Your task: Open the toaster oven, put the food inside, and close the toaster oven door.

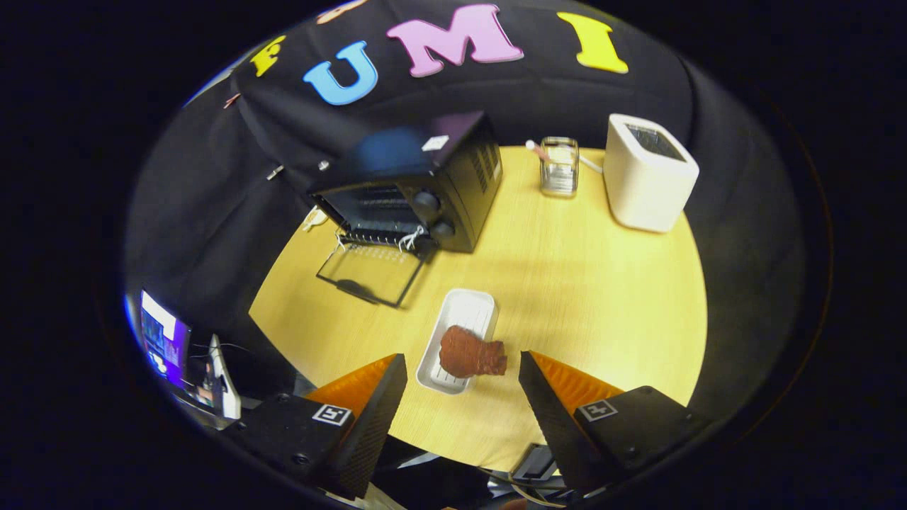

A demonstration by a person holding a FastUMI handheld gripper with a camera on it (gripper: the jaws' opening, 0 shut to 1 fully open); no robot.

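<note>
A black toaster oven (425, 184) stands at the far left of the wooden table (581, 283), its glass door (368, 273) folded down flat onto the tabletop. A brown piece of food (470, 352) lies on the near end of a white oblong tray (460, 336), which sits between the oven and my fingers. My gripper (464, 368) hovers above the table with its fingers wide apart; the food shows in the gap between the fingertips, lower down and just ahead. Nothing is held.
A white pop-up toaster (648, 173) stands at the far right of the table. A clear glass container (559, 166) sits beside it, behind the oven's right side. A screen (164, 340) glows off the table's left edge, near some cables.
</note>
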